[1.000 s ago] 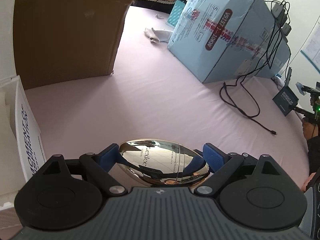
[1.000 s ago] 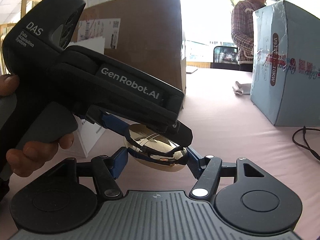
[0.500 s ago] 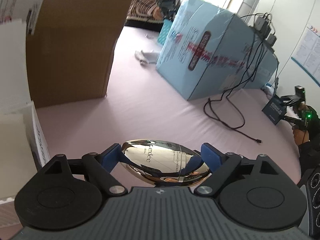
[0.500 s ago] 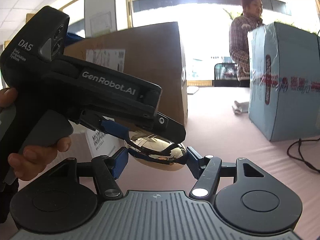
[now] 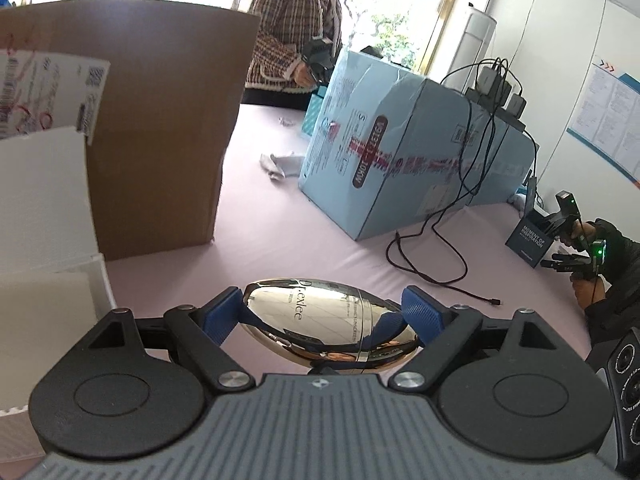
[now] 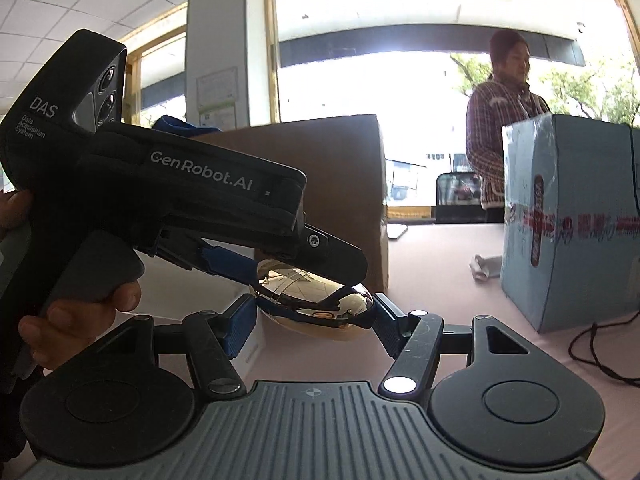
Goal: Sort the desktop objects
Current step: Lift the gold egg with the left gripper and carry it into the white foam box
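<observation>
My left gripper [image 5: 326, 314] is clamped on the gold egg-shaped Dr.exlee case [image 5: 328, 324], held above the pink tabletop [image 5: 280, 248]. My right gripper [image 6: 314, 318] pinches the same case from its side, near the brown cardboard box [image 6: 340, 184].

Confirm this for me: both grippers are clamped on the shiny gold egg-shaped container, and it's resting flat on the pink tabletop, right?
Not quite. Both the left gripper and right gripper do grip the gold egg-shaped container, but the right wrist view shows it held in the air above the pink tabletop, not resting on it.
</observation>
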The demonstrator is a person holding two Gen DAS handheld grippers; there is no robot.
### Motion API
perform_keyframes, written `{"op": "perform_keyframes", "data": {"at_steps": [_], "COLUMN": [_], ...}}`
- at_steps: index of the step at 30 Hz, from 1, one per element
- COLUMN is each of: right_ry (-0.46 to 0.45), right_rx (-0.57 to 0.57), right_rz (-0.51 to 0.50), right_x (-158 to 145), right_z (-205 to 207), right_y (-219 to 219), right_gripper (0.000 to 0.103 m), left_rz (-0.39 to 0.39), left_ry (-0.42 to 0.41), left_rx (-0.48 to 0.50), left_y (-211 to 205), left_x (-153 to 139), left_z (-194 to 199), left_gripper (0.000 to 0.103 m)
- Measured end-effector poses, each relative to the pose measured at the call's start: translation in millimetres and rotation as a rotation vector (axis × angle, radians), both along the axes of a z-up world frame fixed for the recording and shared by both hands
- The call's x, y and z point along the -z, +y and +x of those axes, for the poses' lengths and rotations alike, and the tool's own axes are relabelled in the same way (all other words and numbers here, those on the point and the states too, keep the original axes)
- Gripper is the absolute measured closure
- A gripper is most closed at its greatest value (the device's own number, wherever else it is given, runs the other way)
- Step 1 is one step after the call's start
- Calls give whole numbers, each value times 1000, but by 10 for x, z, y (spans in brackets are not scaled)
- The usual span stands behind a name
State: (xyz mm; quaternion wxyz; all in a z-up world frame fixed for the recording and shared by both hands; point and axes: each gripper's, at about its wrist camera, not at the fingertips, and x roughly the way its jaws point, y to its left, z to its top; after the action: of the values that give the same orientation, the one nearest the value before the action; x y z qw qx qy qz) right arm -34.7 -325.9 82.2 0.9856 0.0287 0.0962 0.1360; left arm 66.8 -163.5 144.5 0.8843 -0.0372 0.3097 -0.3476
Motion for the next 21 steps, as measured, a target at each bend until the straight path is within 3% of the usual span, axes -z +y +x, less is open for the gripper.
{"op": "perform_keyframes", "data": {"at_steps": [21], "right_ry": [-68], "right_rx": [-54], "right_rz": [-45], "right_x": [-210], "right_z": [-184], "right_y": [522], "right_gripper": [43], "left_rz": [-46], "left_ry": [-89], "left_rx": [-57], "left_y": [606], "left_x": [-233], "left_z": [-355], "left_gripper": [18]}}
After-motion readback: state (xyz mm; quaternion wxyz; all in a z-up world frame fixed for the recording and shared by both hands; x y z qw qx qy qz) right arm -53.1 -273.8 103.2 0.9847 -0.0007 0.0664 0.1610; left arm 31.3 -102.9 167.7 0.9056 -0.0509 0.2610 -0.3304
